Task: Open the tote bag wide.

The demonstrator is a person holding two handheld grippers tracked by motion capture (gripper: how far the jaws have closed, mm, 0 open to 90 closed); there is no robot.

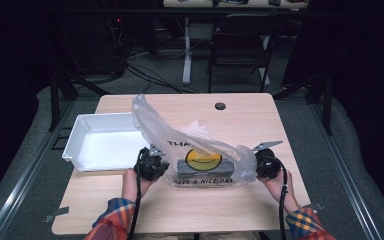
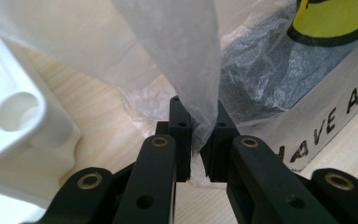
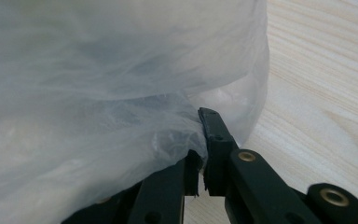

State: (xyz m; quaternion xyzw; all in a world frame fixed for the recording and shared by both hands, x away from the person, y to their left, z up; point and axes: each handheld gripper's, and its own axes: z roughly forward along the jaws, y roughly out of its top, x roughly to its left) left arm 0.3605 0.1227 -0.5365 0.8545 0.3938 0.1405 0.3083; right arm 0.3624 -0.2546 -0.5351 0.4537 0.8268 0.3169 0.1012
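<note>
A translucent plastic bag [image 1: 200, 155] with a yellow smiley face and black lettering lies on the wooden table [image 1: 260, 115], with a dark grey block inside it. My left gripper [image 1: 156, 167] is at the bag's left end, shut on a fold of the film [image 2: 196, 93]. At the bag's right end my right gripper [image 1: 260, 162] is shut on bunched film [image 3: 177, 135]. One handle loop [image 1: 142, 112] of the bag stands up to the left. In the left gripper view the bag [image 2: 307, 93] shows its print and the dark block through the film.
A white plastic tray [image 1: 85, 150] sits on the table left of the bag, close to my left gripper; its corner [image 2: 23, 121] shows in the left gripper view. A round cable hole [image 1: 220, 106] is at the table's far side. A chair and desk legs stand beyond.
</note>
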